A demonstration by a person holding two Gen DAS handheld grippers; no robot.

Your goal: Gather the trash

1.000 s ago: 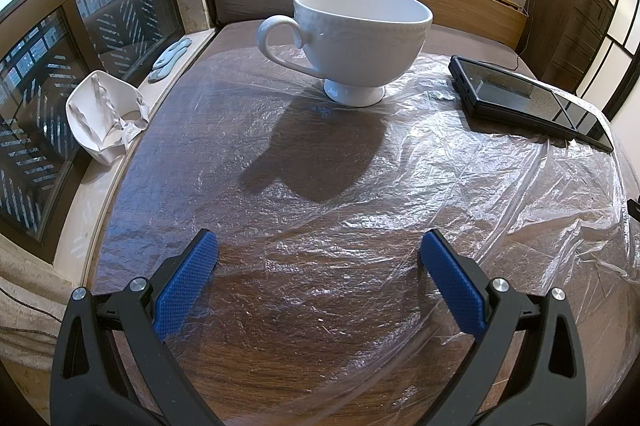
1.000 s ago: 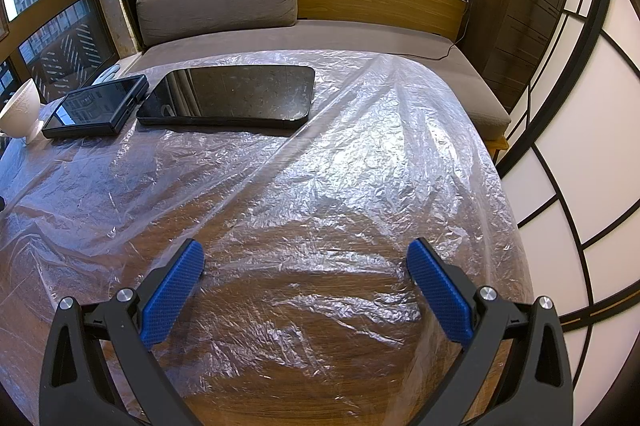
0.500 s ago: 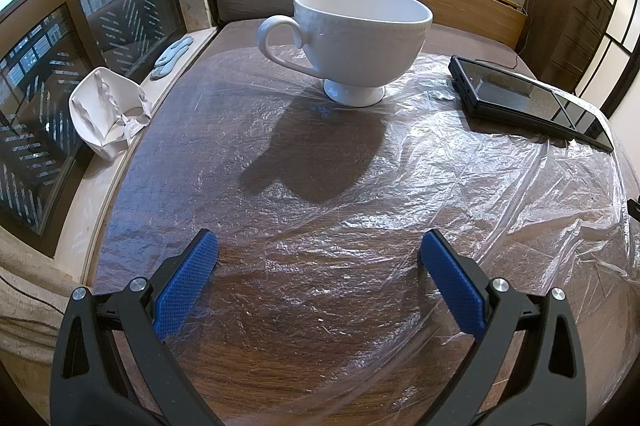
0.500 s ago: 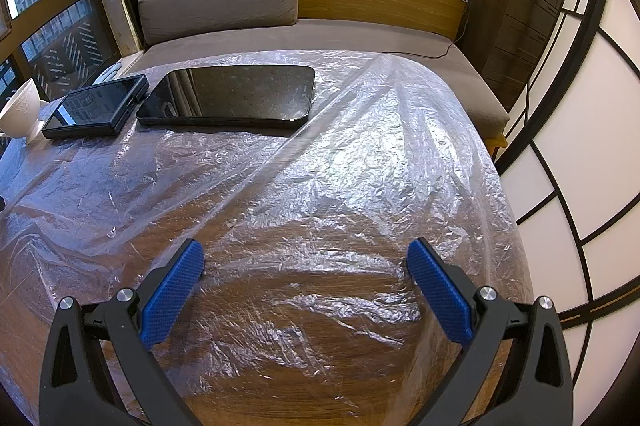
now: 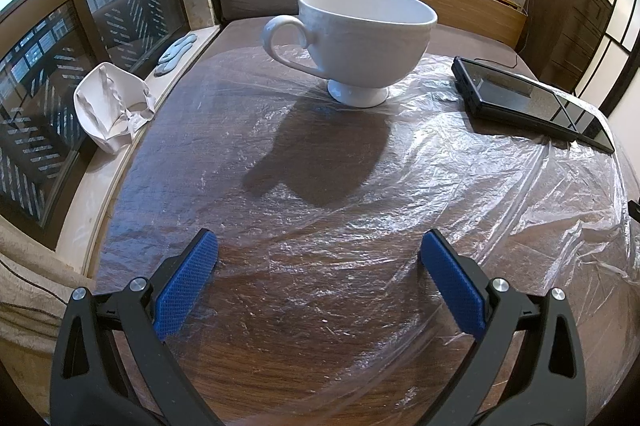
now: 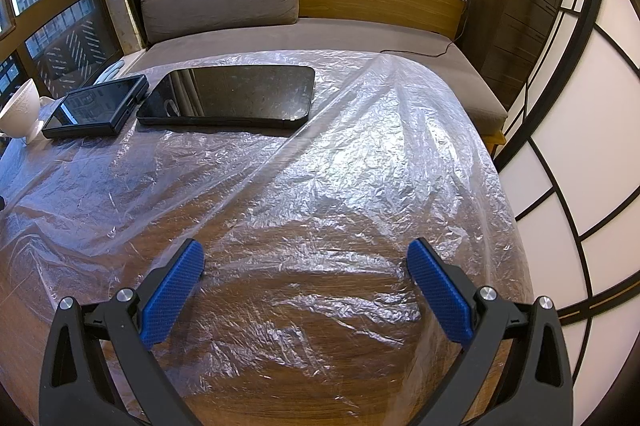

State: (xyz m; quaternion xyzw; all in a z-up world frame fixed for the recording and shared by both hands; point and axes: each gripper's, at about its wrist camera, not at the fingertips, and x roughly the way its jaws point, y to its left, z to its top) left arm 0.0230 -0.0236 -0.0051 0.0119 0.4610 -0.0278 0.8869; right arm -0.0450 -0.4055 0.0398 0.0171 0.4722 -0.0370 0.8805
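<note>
A crumpled white paper wrapper [image 5: 110, 107], likely the trash to collect, is lying on the window ledge just off the wooden worktop [image 5: 280, 346]. The left hand-held gripper [image 5: 318, 262] is hovering spread wide and empty over the thin clear plastic sheet [image 5: 460, 185], near the footed white ceramic cup [image 5: 360, 37]. The right hand-held gripper [image 6: 306, 270] is likewise gaping, holding nothing.
</note>
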